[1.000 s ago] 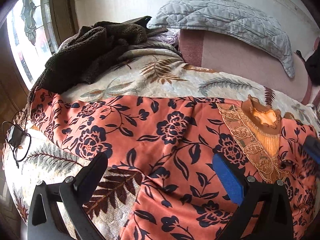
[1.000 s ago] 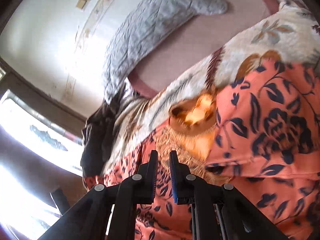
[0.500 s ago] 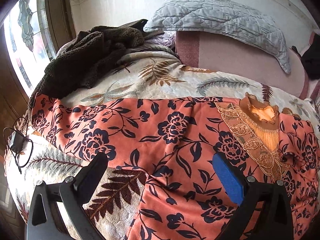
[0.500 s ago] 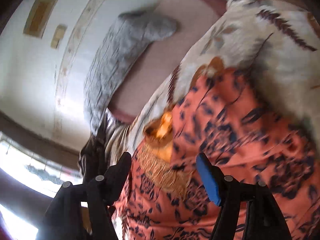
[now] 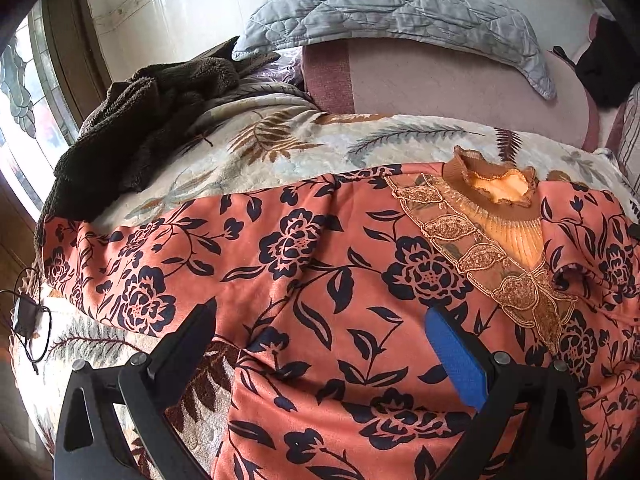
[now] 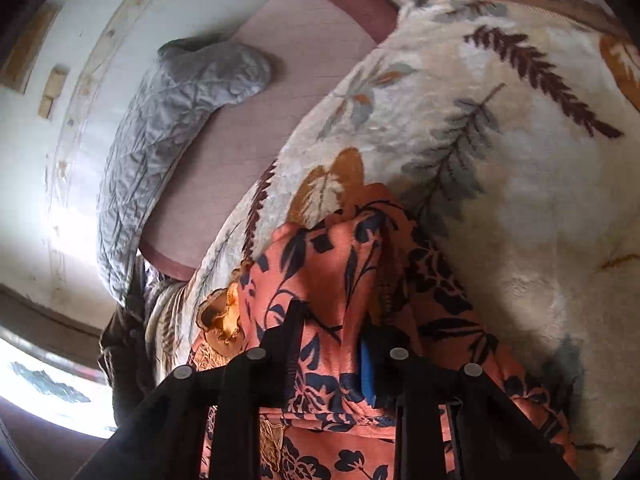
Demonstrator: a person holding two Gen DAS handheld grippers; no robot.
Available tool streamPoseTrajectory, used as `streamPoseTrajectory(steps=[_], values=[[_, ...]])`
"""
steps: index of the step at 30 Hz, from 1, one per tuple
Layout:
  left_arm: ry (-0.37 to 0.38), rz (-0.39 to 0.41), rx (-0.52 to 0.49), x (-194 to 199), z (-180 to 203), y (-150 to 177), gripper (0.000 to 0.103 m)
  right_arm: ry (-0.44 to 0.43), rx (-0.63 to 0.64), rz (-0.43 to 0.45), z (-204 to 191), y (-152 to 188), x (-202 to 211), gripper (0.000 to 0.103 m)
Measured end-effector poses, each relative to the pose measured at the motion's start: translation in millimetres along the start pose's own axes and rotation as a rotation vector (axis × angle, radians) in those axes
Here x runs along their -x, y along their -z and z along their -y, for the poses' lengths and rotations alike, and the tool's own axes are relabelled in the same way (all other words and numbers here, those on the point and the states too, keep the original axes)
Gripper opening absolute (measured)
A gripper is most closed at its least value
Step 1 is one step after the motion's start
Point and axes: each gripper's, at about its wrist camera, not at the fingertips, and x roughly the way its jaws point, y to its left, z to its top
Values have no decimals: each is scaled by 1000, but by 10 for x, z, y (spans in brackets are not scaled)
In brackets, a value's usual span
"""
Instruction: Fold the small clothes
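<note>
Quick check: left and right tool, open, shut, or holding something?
Left tool: open, over the floral top, holding nothing.
Right tool: shut on a bunched fold of the floral top.

Daylight from the window point(image 5: 24, 92) glares white at left; fisheye edges curve and darken.

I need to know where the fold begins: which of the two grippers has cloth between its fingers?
The right gripper: a bunched fold of the orange floral top fills its jaws. The left gripper stands wide open above the flat top, holding nothing.
</note>
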Motion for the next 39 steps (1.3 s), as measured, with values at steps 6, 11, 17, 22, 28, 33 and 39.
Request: streamPoseTrajectory(steps=[6,11,17,22,28,33,39], values=[[1,3,33,26,-80,-31,103,-254,207,-4,-743,305,168,12],[-18,4,101,51,-292,-44,103,-502,361,-151,-1356,691,164,17],[-6,14,142,81,-413,-33,103,-621,191,-240,-1291,862,-34,103],[70,68,75,180,-210,-44,103,-665,111,-223,-1113,739,-2,103],[220,170,-113,430,332,44,103,-735,12,-228,-897,520,51,103],[146,219,-316,449,828,242,103,-844,35,-250,-972,495,198,103],[98,136,-327,217,862,291,103,-962,159,-185,-1091,436,601,103]])
